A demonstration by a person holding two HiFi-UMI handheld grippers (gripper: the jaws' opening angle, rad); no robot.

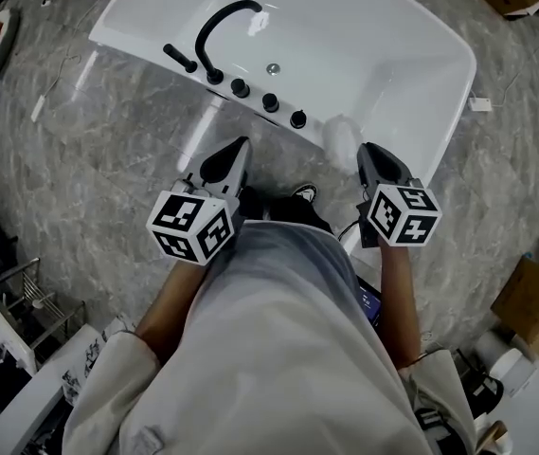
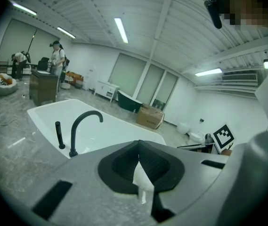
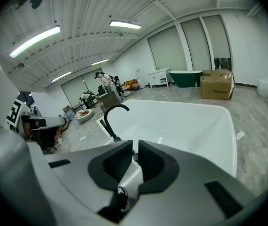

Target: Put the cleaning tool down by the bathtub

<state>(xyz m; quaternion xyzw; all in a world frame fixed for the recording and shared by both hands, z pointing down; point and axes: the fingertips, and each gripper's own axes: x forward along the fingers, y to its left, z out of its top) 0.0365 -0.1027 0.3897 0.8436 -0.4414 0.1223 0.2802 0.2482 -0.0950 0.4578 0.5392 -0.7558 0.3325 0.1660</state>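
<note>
Left tongs [image 1: 240, 150] are pressed together and empty, poised by the bathtub's [image 1: 421, 55] near rim. Right tongs [image 1: 367, 152] are nearly together, with a thin slit and nothing in it. The cleaning tool [image 1: 342, 137], that pale fluffy lump as I read it, sits on the near rim right of the black knobs [image 1: 269, 102], just beside the right tongs. The danger is one careless brush from them knocking it into the tub.

This is a bathroom-fixture showroom or workshop hall. 1 white bathtub [image 1: 373, 60] with a black faucet [image 1: 220, 25] stands on a grey marble-look floor [image 1: 108, 178], with a green tub [image 2: 129, 101], a cardboard box [image 2: 149, 117] and strip lights [image 2: 121, 30] beyond.
</note>
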